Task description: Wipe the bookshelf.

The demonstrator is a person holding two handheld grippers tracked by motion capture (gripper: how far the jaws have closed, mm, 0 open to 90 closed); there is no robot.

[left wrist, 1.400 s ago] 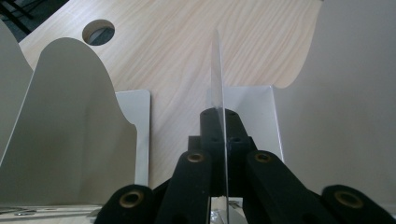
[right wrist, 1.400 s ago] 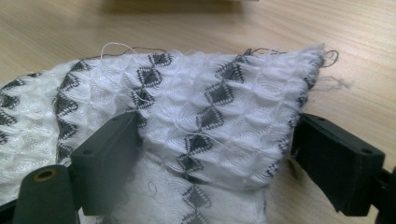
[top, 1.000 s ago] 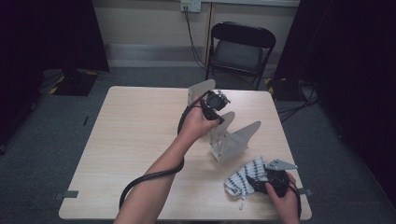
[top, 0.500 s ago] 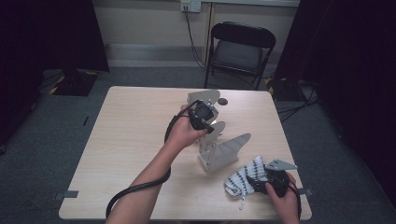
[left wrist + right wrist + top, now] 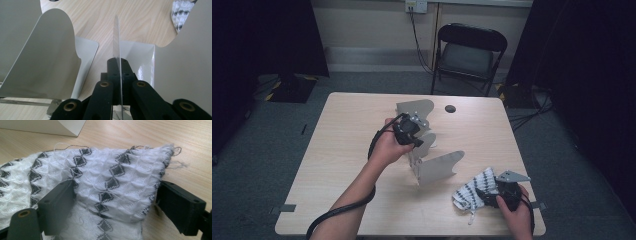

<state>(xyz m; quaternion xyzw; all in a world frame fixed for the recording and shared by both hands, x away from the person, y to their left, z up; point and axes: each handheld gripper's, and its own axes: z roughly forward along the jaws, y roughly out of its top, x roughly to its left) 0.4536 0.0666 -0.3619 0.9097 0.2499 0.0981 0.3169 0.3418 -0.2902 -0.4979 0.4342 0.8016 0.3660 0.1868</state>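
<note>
We are pinching a thin metal bookend (image 5: 116, 40) edge-on in the left gripper (image 5: 117, 75) mid-table; the right gripper (image 5: 113, 202) is gaping around the patterned cloth (image 5: 105, 182) at the near edge. Twisting may tip neighbouring bookends (image 5: 439, 167).

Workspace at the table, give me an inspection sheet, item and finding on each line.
Surface: light wood table, a dark round hole near its far edge.
Job's things: grey metal divider rack standing mid-table; black-and-white patterned cloth lying near the front right.
Clutter: nothing seen.
Grippers: left gripper shut on a thin rack plate, seen edge-on between its jaws; right gripper has its jaws either side of the bunched cloth, whether clamped cannot be told.
Cables: black cable trailing along the left forearm; wall cables behind.
Surroundings: folding chair behind the table, grey carpet, dark curtains.
</note>
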